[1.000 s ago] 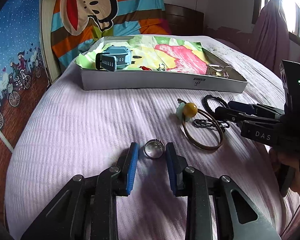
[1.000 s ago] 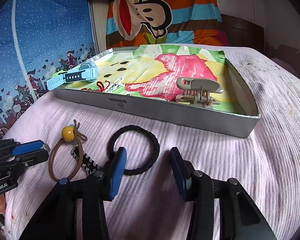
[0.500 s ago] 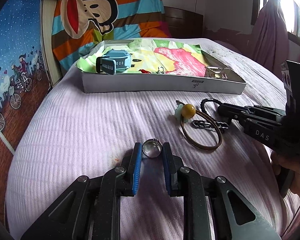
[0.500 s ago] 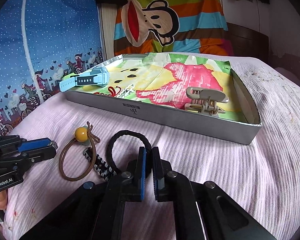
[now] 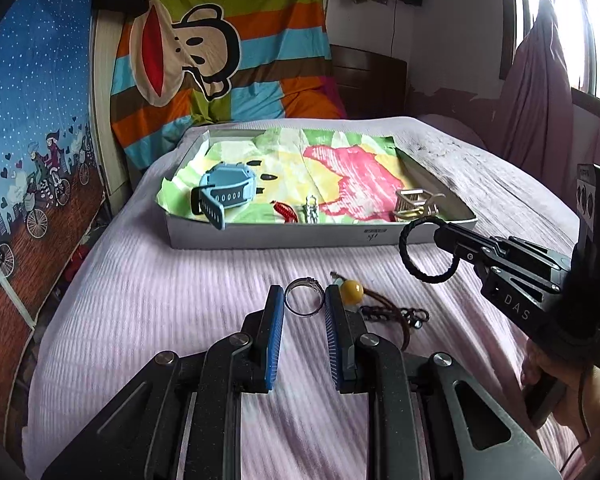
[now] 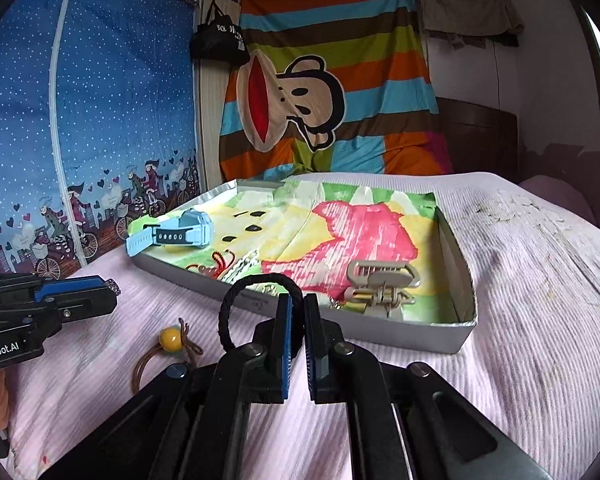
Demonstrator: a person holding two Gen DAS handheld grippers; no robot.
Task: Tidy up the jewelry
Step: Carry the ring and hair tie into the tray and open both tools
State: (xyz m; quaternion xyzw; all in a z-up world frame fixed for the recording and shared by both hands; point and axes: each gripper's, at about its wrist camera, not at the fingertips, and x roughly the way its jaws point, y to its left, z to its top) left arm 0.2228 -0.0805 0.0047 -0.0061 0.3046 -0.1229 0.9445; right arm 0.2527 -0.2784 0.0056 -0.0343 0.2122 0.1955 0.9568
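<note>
My left gripper (image 5: 303, 300) is shut on a silver ring (image 5: 304, 285), which sits between its blue pads above the pink bedspread. In the right wrist view the left gripper (image 6: 110, 294) comes in from the left with the ring (image 6: 114, 286) at its tip. My right gripper (image 6: 298, 305) is shut on a black hair tie (image 6: 236, 292), whose loop stands up to the left of its fingers. From the left wrist view, the right gripper (image 5: 439, 233) holds the hair tie (image 5: 428, 278) hanging just in front of the white tray (image 5: 280, 237).
The paper-lined tray (image 6: 458, 336) holds a blue watch (image 5: 226, 190), a beige claw clip (image 5: 416, 202), a red piece (image 5: 284, 211) and a small silver piece (image 5: 311, 208). A brown elastic with a yellow bead (image 5: 351, 290) and a dark braided piece (image 5: 392, 314) lie on the bed.
The right gripper shut on the black hair tie and lifted it off the bed. The left gripper shut on the ring and rose with it.
</note>
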